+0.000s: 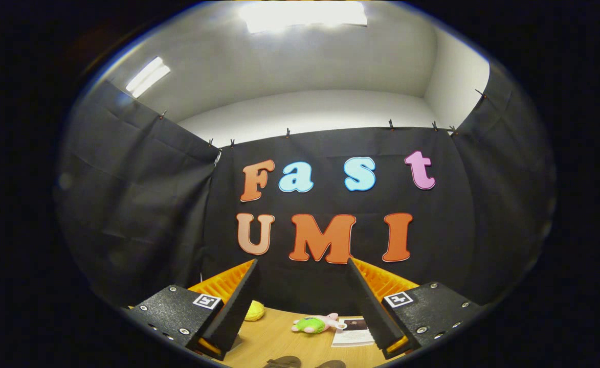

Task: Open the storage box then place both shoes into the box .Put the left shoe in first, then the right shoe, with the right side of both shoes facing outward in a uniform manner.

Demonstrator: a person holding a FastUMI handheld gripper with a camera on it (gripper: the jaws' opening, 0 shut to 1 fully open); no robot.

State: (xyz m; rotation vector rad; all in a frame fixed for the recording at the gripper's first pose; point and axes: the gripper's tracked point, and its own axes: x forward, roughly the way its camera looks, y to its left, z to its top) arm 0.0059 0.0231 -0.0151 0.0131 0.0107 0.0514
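The gripper (pixel 302 263) is held up and level, its two fingers spread wide apart with nothing between them; the fingertips (pixel 251 268) point toward the back cloth of the booth rather than down at the table.

Nearest, at the very bottom of the gripper view and below the gap between the fingers, two dark rounded shapes poke into sight side by side: they look like the tops of the two shoes (pixel 283 362), a left-hand one and a second one (pixel 331 364) just beside it, though so little of them shows that I cannot tell which shoe is which or which way they face. They rest on a light wooden table (pixel 274 337).

A little further along the table, between the fingers, a small plush toy (pixel 316 324) with a green body and pink limbs lies on its side. Just beside it, touching or nearly so, a white card or booklet (pixel 353 333) with a dark picture lies flat, partly hidden behind the right finger. Over by the left finger, a yellow rounded object (pixel 254 310) sits on the table, half covered by that finger; what it is I cannot tell.

Beyond the table stands the black cloth wall (pixel 141 204) of the booth, pinned up with small clips (pixel 288 133) along its top edge. Above it are a white room wall (pixel 310 110) and ceiling lights (pixel 302 14).
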